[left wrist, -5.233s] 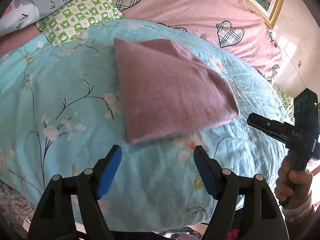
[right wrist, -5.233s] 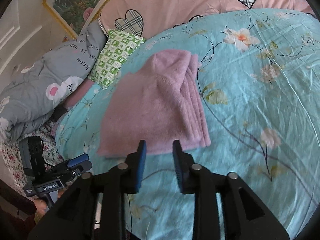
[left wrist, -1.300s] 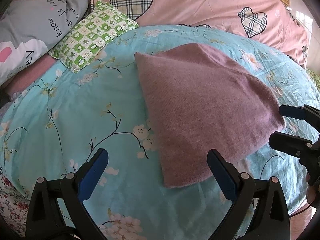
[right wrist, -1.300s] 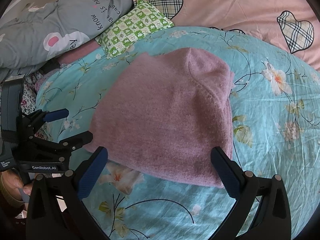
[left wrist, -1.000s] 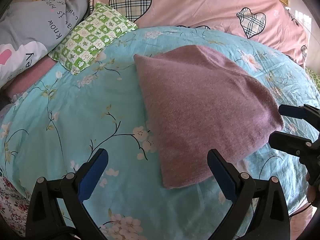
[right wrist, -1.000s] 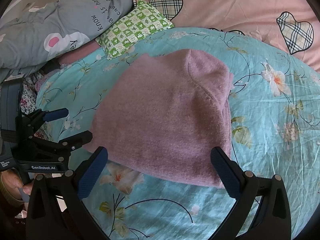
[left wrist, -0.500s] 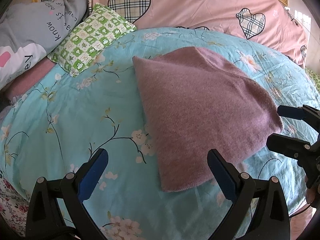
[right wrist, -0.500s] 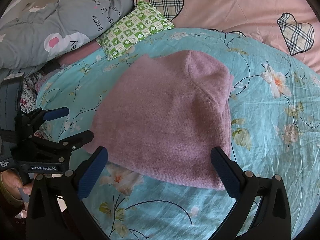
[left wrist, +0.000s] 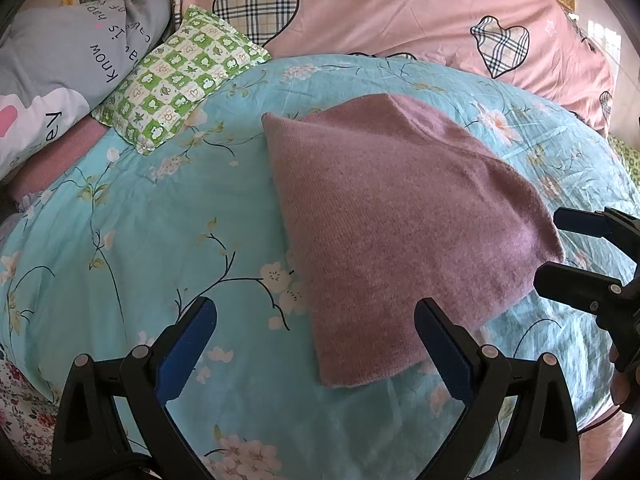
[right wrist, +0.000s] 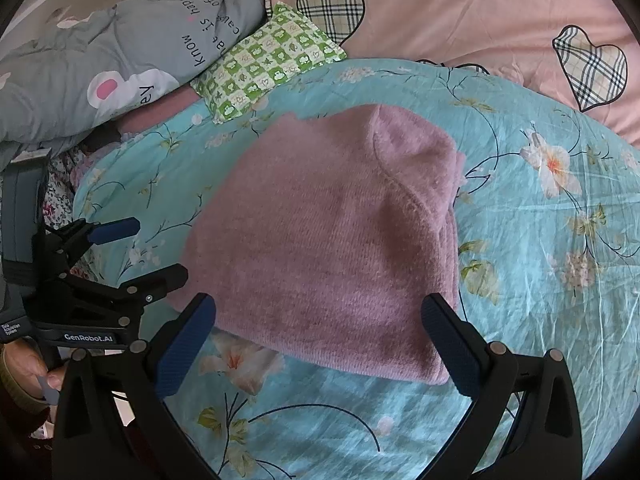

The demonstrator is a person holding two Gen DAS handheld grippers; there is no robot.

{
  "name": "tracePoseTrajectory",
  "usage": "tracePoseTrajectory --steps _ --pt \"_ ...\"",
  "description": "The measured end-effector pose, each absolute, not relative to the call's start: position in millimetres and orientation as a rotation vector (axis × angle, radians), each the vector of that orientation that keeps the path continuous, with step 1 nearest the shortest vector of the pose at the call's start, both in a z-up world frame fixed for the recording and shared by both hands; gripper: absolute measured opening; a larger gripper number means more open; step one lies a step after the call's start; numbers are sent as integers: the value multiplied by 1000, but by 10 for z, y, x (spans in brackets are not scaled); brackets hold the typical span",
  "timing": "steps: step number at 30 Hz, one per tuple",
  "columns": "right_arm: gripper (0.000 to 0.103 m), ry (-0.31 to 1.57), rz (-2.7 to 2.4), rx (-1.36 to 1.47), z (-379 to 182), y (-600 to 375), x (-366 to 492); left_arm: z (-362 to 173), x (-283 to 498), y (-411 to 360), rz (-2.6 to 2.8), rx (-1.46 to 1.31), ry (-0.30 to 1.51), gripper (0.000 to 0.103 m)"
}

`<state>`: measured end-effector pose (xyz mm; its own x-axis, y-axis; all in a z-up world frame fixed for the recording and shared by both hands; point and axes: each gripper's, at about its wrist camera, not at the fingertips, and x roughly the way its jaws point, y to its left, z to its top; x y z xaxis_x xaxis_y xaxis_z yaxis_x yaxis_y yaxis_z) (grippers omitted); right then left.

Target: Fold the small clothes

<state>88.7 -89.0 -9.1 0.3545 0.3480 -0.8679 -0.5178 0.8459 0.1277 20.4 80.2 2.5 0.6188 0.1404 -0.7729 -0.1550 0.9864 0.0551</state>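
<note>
Folded mauve knit garment (left wrist: 400,232) laid flat on floral turquoise bed cover (left wrist: 140,240), left gripper (left wrist: 316,338) jaws spread wide, nothing held, right gripper (right wrist: 318,338) jaws likewise wide, nothing touched.

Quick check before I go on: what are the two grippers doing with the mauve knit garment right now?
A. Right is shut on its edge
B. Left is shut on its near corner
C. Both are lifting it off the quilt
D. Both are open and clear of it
D. The left gripper and right gripper both stand wide open and empty, while the folded mauve knit garment lies flat on the turquoise floral quilt.
</note>
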Motion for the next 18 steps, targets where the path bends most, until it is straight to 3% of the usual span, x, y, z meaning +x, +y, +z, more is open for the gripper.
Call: tracePoseTrajectory --steps 18 --pt "102 1071 562 -177 -78 -868 888 29 239 811 145 -30 896 100"
